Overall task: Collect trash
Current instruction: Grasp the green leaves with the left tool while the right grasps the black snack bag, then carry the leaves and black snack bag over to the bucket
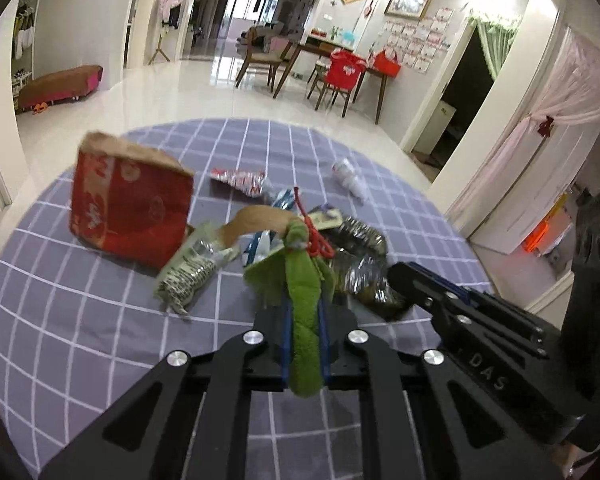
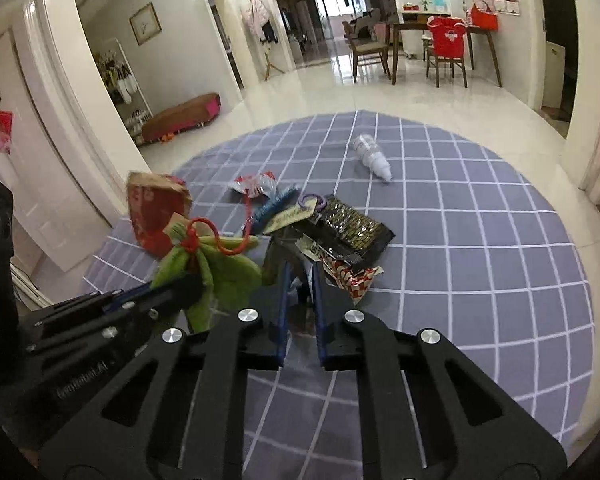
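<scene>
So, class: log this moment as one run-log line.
left tongs: shut on green cloth bag | right tongs: shut on dark wrapper | red paper bag: on checked cloth

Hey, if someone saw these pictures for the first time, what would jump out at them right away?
Probably the green fabric piece with its red cord, clamped in the left gripper at the near edge of the litter pile. Next, the red paper bag standing at the pile's left on the checked purple cloth. The right gripper is pinched shut on a dark wrapper.
</scene>
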`<state>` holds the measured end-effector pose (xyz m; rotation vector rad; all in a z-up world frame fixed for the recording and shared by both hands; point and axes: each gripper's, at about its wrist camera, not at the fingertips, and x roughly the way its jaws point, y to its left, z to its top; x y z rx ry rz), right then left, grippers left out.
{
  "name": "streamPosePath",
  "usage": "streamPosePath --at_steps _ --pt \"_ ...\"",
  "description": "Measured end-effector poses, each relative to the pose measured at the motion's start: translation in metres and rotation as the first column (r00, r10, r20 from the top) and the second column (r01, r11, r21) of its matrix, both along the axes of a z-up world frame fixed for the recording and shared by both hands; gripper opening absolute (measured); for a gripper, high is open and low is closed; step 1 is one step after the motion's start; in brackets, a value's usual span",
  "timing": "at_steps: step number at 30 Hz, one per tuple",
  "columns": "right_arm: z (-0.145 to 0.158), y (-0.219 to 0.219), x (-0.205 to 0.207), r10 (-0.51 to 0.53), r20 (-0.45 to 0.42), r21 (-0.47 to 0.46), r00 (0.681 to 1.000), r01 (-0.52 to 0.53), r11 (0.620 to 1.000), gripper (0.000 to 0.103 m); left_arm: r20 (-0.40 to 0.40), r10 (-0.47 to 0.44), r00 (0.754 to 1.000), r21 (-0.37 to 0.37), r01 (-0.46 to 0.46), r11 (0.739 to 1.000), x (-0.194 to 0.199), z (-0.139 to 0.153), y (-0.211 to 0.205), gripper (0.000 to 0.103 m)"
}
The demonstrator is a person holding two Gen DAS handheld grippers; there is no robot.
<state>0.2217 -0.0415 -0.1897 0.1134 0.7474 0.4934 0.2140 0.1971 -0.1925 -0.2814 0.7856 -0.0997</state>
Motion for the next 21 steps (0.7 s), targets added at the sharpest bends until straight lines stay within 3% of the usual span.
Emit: streamPosePath --at_steps 12,16,21 --pt "0.048 -0.058 -0.05 -0.069 0.109 0.067 0.992 0.062 0.996 0.009 0.133 -0.043 0.99 0.032 0.039 0.999 -0.049 0.063 -0.042 0.01" --pt "0.056 -0.1 -0.07 -0.133 0.133 0.088 0.982 0.122 0.989 0.009 0.144 -0.093 0.985 0.051 0.086 0.995 -0.058 0.071 -0.073 0.01" --pt "0.056 -0.17 -0.087 -0.244 0.131 0.116 0.961 0.229 0.966 0.009 0.133 -0.209 0.969 0.087 0.198 0.976 -0.057 0.071 -0.143 0.01"
